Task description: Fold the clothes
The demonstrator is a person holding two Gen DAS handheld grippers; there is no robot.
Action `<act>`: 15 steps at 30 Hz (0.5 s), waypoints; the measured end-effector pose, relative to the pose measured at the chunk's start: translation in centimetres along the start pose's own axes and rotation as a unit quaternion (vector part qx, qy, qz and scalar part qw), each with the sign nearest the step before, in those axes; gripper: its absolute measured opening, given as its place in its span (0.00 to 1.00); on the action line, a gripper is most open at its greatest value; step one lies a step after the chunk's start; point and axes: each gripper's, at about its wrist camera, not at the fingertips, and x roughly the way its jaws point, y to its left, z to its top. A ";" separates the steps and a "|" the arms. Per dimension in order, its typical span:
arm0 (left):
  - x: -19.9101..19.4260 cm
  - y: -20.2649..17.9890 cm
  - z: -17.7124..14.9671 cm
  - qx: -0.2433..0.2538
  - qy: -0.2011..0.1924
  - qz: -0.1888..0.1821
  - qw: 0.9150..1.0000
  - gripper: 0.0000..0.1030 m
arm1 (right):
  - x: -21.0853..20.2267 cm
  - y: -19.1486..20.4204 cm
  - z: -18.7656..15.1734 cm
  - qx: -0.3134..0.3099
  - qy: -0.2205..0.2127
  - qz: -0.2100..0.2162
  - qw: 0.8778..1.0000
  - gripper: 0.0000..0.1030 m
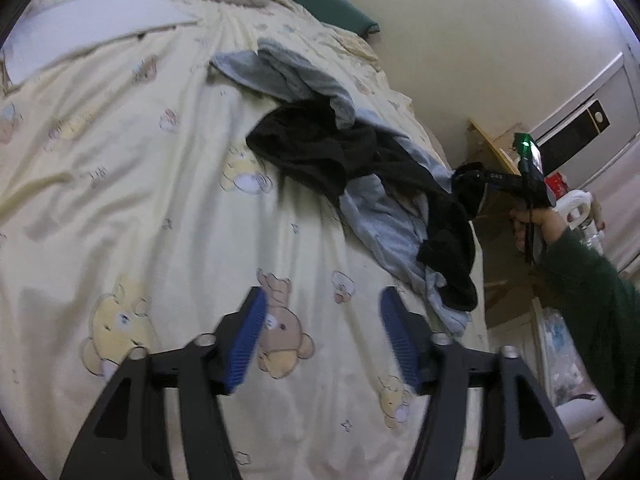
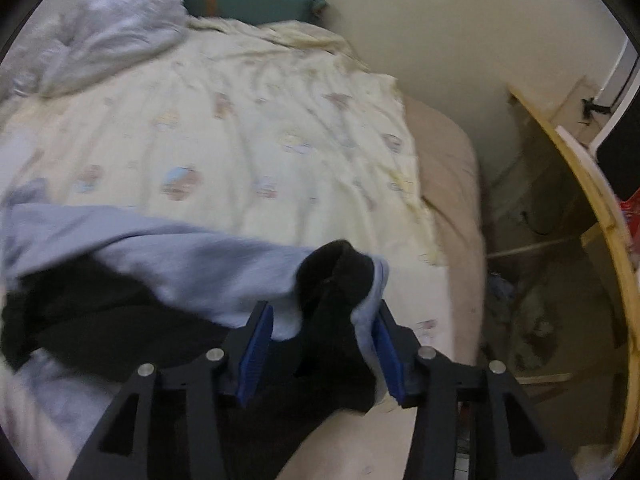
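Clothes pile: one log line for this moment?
left gripper: open, empty, over bedspread | right gripper: open around black garment, light blue garment

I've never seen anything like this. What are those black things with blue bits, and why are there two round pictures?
Those are tongs: a person holds one in each hand, and each has a small camera looking along its two fingers. That makes two round pictures.

The left camera shows the left tongs open and empty above a yellow bedsheet printed with bears. Beyond lies a heap of clothes: a black garment tangled with a light blue garment. At the right, the person's hand in a green sleeve holds the other tongs.

The right camera shows the right tongs with black and blue cloth between the blue pads. Whether they pinch it, I cannot tell.
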 end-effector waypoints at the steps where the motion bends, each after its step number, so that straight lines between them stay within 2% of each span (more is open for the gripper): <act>1: 0.0 0.0 -0.1 -0.004 0.001 -0.010 1.000 0.81 | -1.2 0.2 -0.7 0.000 -0.013 0.020 1.000 0.50; 2: 0.1 -0.1 -0.1 -0.004 0.003 -0.020 1.000 0.86 | -2.4 0.4 -1.6 0.002 -0.026 0.039 0.999 0.52; 4: 0.2 -0.5 -0.4 0.000 0.006 -0.029 1.000 0.86 | -5.3 0.8 -3.8 0.018 -0.054 0.090 0.994 0.57; 6: 0.3 -1.0 -0.8 0.013 0.007 -0.022 1.000 0.86 | -8.4 1.1 -7.3 0.046 -0.078 0.160 0.983 0.61; 9: 0.7 -1.7 -1.6 0.038 0.017 -0.005 0.999 0.86 | -11.3 1.9 -12.0 0.053 -0.092 0.199 0.974 0.62; 15: 2.0 -3.8 -3.3 0.110 0.051 0.041 0.992 0.86 | -15.0 3.0 -18.6 0.040 -0.120 0.219 0.968 0.62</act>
